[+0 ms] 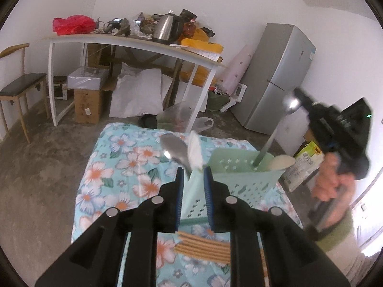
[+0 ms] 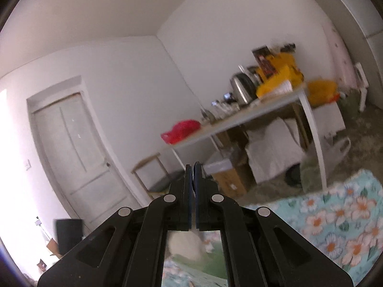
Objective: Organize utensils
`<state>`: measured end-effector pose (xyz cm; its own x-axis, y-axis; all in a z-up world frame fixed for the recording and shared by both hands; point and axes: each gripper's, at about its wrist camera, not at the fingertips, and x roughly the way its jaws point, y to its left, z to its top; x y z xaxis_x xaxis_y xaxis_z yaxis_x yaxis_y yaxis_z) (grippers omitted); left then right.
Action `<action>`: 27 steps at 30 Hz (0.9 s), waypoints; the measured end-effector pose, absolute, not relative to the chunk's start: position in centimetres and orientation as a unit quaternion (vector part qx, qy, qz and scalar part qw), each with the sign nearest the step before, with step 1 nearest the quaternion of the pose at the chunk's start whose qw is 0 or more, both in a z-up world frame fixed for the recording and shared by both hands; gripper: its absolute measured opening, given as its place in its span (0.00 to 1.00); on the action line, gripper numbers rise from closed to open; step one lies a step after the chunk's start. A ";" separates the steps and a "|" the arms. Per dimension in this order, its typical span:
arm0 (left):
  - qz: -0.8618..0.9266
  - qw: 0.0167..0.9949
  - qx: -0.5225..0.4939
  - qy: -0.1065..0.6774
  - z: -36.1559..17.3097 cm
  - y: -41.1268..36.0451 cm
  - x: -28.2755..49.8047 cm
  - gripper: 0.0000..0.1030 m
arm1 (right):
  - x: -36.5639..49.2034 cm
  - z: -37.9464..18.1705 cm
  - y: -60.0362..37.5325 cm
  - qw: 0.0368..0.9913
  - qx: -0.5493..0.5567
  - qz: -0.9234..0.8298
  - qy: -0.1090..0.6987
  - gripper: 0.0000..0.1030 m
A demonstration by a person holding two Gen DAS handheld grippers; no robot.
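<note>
A pale green perforated utensil holder (image 1: 241,181) stands on the floral tablecloth (image 1: 115,167). In its near compartment a metal spoon (image 1: 173,149) and a white spoon (image 1: 195,151) stand bowl-up, just past my left gripper (image 1: 193,171). That gripper is open, its pads apart on either side of the holder's corner. A white paddle (image 1: 282,161) sits in the far compartment. My right gripper (image 1: 302,98) (image 2: 194,168) is shut on the bowl of a long metal spoon (image 1: 290,105), whose handle dips into the holder. Wooden chopsticks (image 1: 203,248) lie on the cloth under my left gripper.
A person's hand (image 1: 332,181) holds the right gripper at the right edge. Beyond the table stand a white desk (image 1: 134,41) with a kettle (image 1: 166,30) and a red bag (image 1: 71,24), a grey fridge (image 1: 277,76), a chair (image 1: 21,88) and boxes on the floor.
</note>
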<state>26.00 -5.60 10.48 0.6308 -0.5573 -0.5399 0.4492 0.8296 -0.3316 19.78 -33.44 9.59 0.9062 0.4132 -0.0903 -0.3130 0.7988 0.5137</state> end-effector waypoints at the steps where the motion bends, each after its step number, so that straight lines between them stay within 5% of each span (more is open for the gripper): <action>1: -0.279 0.900 -0.083 0.326 10.4 -5.3 25.8 0.15 | 19.8 9.0 -33.6 0.940 0.259 0.193 0.106 0.01; 8: -0.273 0.898 -0.094 0.333 9.3 -3.5 24.3 0.16 | 18.9 5.9 -34.3 0.937 0.273 0.153 0.155 0.03; 27: -0.276 0.891 -0.116 0.340 8.9 -1.9 20.0 0.19 | 12.2 8.0 -34.7 0.954 0.252 0.098 0.132 0.05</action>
